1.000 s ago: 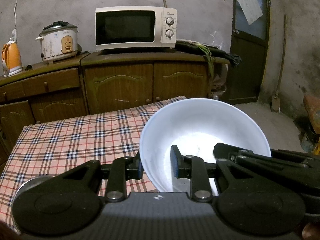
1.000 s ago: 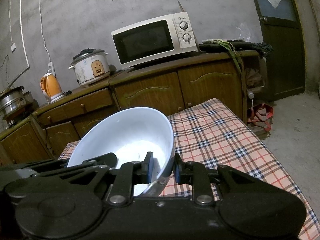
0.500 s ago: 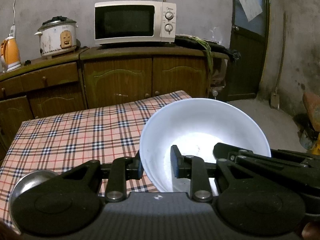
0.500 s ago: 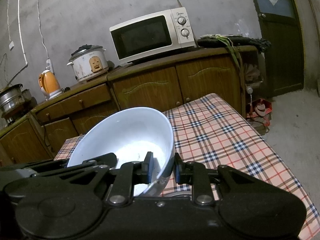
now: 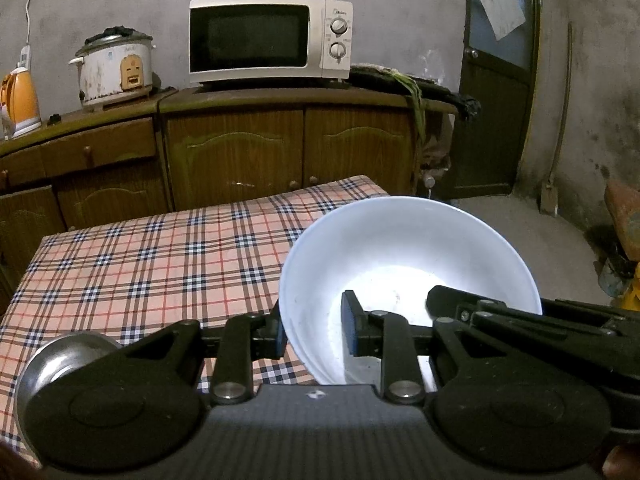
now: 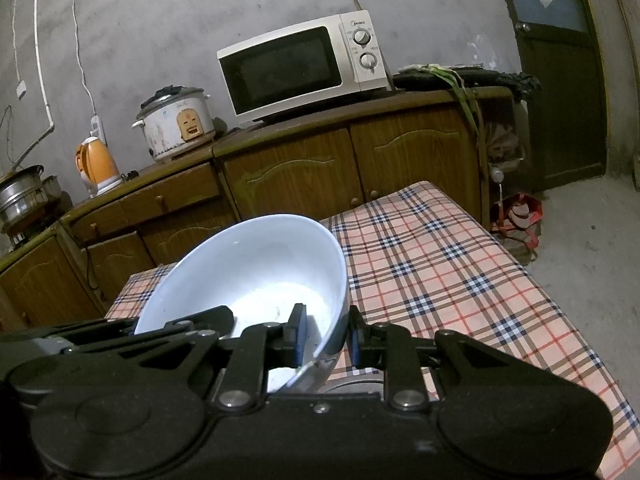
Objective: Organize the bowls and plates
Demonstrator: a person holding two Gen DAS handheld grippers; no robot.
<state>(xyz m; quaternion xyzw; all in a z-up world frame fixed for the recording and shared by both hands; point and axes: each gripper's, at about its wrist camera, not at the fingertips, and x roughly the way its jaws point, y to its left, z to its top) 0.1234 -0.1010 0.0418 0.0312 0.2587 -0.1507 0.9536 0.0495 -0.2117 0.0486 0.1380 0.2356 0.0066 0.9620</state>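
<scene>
Fingers of left gripper [image 5: 310, 334] clamp left wall of white bowl [image 5: 400, 256]; right gripper [image 6: 326, 340] clamps opposite wall. Bowl tilted above plaid tablecloth [image 5: 160, 264].

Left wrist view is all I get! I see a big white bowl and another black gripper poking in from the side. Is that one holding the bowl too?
Observer: Yes. The right wrist view shows the right gripper pinching the rim of the white bowl, one pad inside and one outside.
Operator: What's on the counter past the orange kettle?
Observer: A steel pot stands at the far left end of the counter, beyond the kettle.
Operator: Anything on the floor?
Observer: A red bag sits on the floor near the far corner of the table.
</scene>
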